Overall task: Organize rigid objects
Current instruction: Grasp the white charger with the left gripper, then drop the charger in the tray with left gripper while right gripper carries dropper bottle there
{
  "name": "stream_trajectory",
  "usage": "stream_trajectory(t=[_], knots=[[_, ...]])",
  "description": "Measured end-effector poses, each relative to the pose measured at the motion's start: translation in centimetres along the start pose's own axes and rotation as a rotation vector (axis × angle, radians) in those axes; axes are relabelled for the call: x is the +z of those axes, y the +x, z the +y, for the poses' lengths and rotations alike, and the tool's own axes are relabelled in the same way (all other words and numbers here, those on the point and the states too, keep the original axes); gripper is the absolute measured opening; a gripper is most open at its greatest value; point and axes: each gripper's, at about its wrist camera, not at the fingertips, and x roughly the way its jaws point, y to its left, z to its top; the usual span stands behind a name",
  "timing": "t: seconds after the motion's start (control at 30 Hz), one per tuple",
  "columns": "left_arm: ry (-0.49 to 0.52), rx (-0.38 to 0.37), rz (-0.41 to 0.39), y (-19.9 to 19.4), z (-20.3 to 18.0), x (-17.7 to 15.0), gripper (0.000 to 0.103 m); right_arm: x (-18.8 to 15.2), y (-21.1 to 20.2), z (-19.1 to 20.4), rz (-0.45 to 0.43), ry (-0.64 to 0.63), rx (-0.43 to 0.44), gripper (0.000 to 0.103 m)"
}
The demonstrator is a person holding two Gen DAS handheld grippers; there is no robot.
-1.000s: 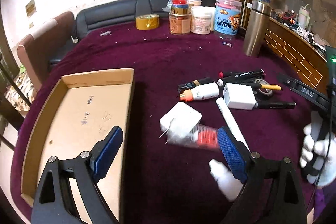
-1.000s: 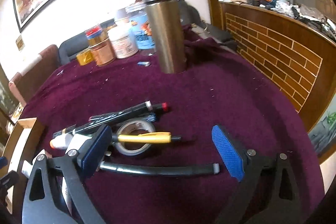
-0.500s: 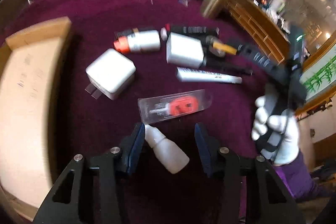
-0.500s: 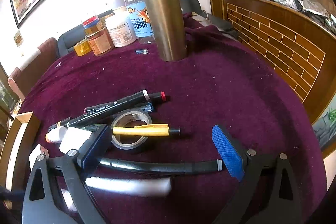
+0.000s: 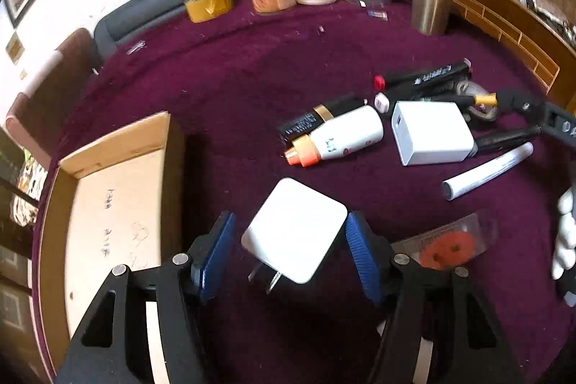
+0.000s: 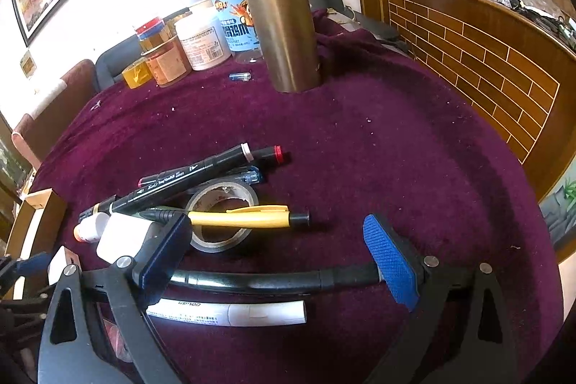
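Note:
My left gripper (image 5: 289, 256) is open, its blue pads either side of a white plug charger (image 5: 295, 234) lying on the purple cloth, with small gaps on both sides. A cardboard tray (image 5: 115, 146) lies to its left. A white bottle with orange cap (image 5: 338, 137), a second white charger (image 5: 430, 132), a white marker (image 5: 489, 170) and a clear packet with an orange part (image 5: 448, 245) lie to the right. My right gripper (image 6: 277, 251) is open over a black pen (image 6: 259, 279), beside a yellow pen (image 6: 244, 220), a tape roll (image 6: 221, 215) and black markers (image 6: 194, 173).
A steel flask (image 6: 284, 20) stands at the back with jars (image 6: 201, 42) and a yellow tape roll (image 5: 208, 4). A brick-patterned wooden counter (image 6: 486, 67) curves along the right. A chair (image 5: 46, 85) stands beyond the table's far left edge.
My left gripper swung from over the small white bottle back to the left and now straddles the white plug charger. My right gripper has barely moved and stays open.

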Motion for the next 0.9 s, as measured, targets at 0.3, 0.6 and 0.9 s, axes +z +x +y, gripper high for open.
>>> stream_trajectory(t=[0.3, 0.6, 0.9], knots=[[-0.087, -0.144, -0.002, -1.0, 0.5, -1.7, 0.053, 0.0, 0.5, -0.2, 0.020, 0.016, -0.001, 0.096], [-0.089, -0.133, -0.031, -1.0, -0.8, -2.3, 0.051, 0.0, 0.8, -1.4, 0.042, 0.081, 0.021, 0.097], [-0.262, -0.223, -0.260, -11.8, 5.7, -8.1, 0.052, -3.9, -6.3, 5.3, 0.190, -0.165, 0.307, 0.096]])
